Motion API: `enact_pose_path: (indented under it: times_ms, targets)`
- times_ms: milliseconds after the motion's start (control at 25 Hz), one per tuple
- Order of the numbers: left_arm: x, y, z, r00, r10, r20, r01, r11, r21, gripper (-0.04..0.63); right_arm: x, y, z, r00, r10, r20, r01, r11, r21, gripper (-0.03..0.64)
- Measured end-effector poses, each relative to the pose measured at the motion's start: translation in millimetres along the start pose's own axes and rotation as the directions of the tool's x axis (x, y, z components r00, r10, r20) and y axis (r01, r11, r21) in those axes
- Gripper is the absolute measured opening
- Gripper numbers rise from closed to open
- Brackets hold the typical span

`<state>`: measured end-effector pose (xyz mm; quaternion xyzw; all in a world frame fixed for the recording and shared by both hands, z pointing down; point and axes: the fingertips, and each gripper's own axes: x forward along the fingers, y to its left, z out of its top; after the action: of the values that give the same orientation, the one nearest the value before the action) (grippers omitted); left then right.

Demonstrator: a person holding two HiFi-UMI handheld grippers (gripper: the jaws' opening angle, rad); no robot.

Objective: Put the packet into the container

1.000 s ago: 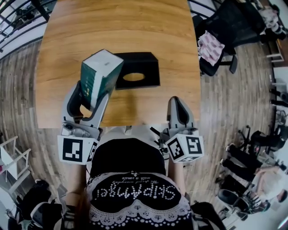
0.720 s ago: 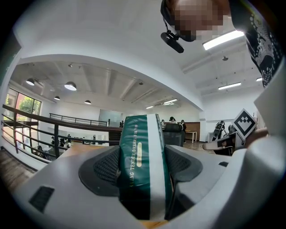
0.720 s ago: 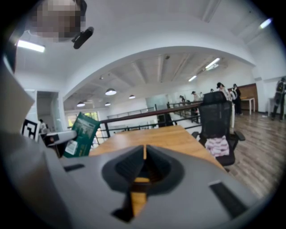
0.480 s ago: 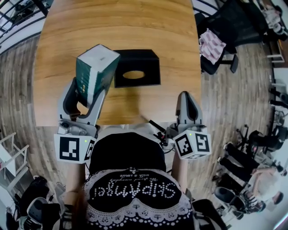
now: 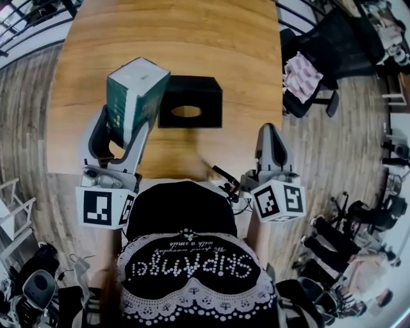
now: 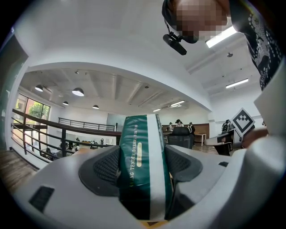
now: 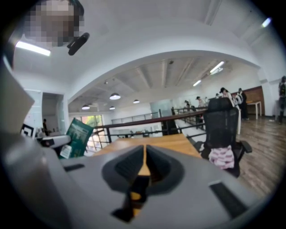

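A green and white packet (image 5: 133,96) stands upright in my left gripper (image 5: 126,131), lifted above the wooden table (image 5: 173,38). In the left gripper view the packet (image 6: 142,165) fills the gap between both pads, so that gripper is shut on it. The black container (image 5: 190,101) with an oval hole in its top sits on the table just right of the packet. My right gripper (image 5: 270,142) hovers near the table's front edge, right of the container, its jaws pressed together on nothing (image 7: 144,163). The packet (image 7: 78,136) also shows at the left of the right gripper view.
A black office chair (image 5: 320,70) with a pink checked cloth (image 5: 302,67) stands right of the table. Railings (image 5: 32,19) run along the far left. Other people and chairs (image 5: 359,256) sit on the wooden floor at the lower right.
The left gripper has carried the packet slightly up and away from me. The right gripper has drifted a little to the right and closer to me.
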<state>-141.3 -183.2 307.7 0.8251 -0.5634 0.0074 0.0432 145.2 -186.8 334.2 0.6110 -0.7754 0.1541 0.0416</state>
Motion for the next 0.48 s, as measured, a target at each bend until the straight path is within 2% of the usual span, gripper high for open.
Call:
enact_pose_path:
  times_ms: [480]
  targets:
    - [6,-6,8,1.0,0.023,-0.009,-0.023,1.0,0.019,0.339,13,0,7,0.998,0.058,-0.002,-0.057,0.998,0.02,0.039]
